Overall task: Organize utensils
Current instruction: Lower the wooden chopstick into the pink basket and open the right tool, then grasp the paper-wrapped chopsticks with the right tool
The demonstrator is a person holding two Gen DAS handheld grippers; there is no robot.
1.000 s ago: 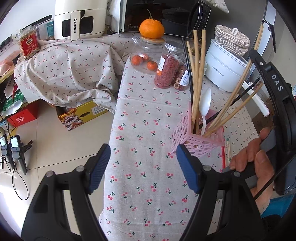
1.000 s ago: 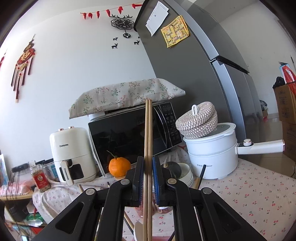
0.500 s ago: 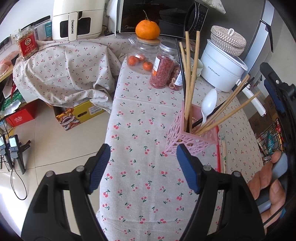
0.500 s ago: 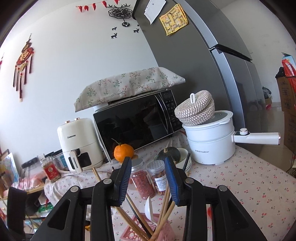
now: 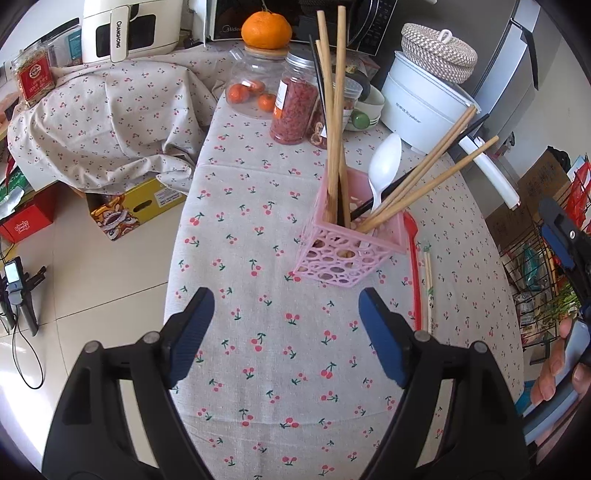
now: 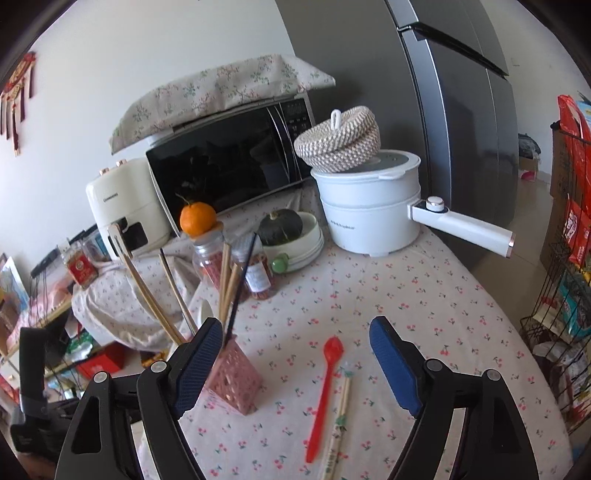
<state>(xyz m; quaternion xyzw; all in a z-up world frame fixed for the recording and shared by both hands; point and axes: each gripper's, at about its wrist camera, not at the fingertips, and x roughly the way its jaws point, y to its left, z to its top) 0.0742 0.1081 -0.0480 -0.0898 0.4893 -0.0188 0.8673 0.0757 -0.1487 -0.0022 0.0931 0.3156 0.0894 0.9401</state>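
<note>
Right gripper [image 6: 291, 354]: fingers [image 6: 199, 358] wide apart, just been opening, nothing between them; tilted down over the desk [image 6: 424, 314], likely lining up on the loose utensils. Left gripper [image 5: 284, 332]: fingers [image 5: 192, 325] also spread, opened a touch further just now, empty, hovering above bare cloth short of the holder; probably standing by to steady it.

Lying flat on the cherry-print cloth, nearest the right gripper: red spoon [image 6: 323, 395], bowl end pointing away, and just beside it on the right a wrapped chopstick pair [image 6: 338, 421], roughly parallel. Both still outside the holder, so sorting looks part done.

Beside them, on the left in the right wrist view: pink lattice holder [image 5: 347, 254], upright. Inside: wooden chopsticks [image 5: 334, 122], two standing near vertical, others leaning out toward the pot; at least one black chopstick [image 5: 417, 173]; white spoon [image 5: 384, 170] bowl-up. Handles down, so everything props against the rim.

Further back: clear jar [image 5: 251, 85] holding small oranges, a big orange [image 5: 266, 29] sitting on its lid; jar of red berries [image 5: 293, 103]; bowl [image 6: 303, 240] with a dark green squash in it. White electric pot [image 6: 369, 206], lid on, woven basket [image 6: 340, 136] stacked on top; contents hidden. Microwave [image 6: 229, 166] under a cloth cover, air fryer [image 6: 122, 206] at the far edge.
</note>
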